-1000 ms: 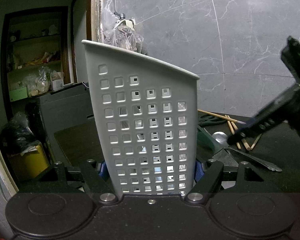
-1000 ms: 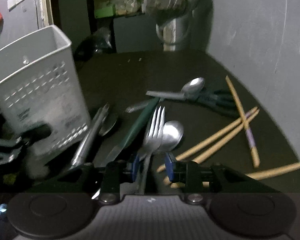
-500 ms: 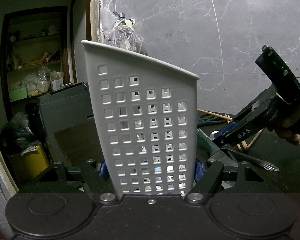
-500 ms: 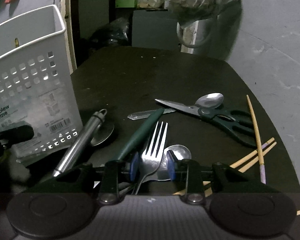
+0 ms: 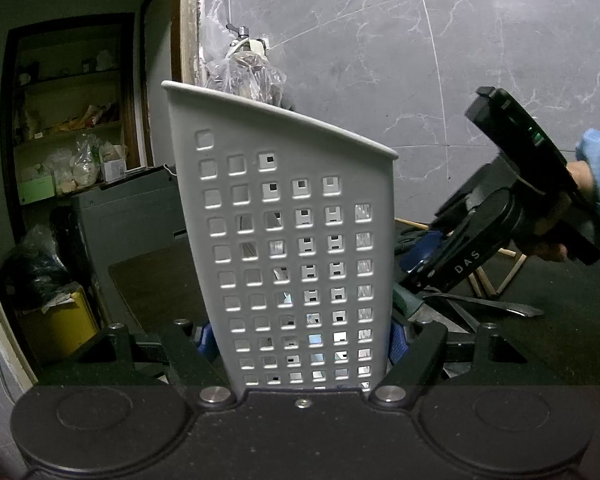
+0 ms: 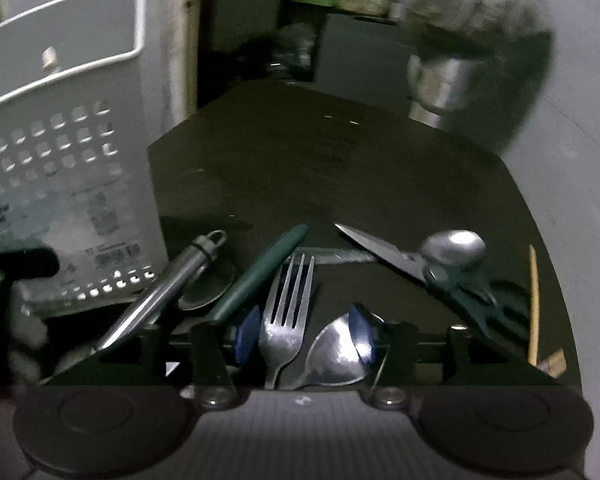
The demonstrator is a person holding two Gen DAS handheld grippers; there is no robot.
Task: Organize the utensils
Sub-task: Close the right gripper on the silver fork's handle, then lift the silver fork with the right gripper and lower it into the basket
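Note:
My left gripper (image 5: 300,338) is shut on the white perforated utensil basket (image 5: 292,232), which stands upright on the dark table. The basket also shows at the left of the right wrist view (image 6: 64,168). My right gripper (image 6: 305,334) is open, low over the utensil pile, with a metal fork (image 6: 287,312) and a spoon (image 6: 336,354) lying between its blue pads (image 6: 247,330). It also shows in the left wrist view (image 5: 424,258), to the right of the basket.
On the dark table (image 6: 340,176) lie a steel-handled tool (image 6: 160,292), a green-handled utensil (image 6: 260,272), scissors (image 6: 428,276) with a second spoon (image 6: 454,246) on them, and wooden chopsticks (image 6: 533,300). A grey tiled wall (image 5: 460,60) stands behind.
My right gripper has come down and forward over the fork and spoon and its jaws have widened. The left gripper and basket have not moved.

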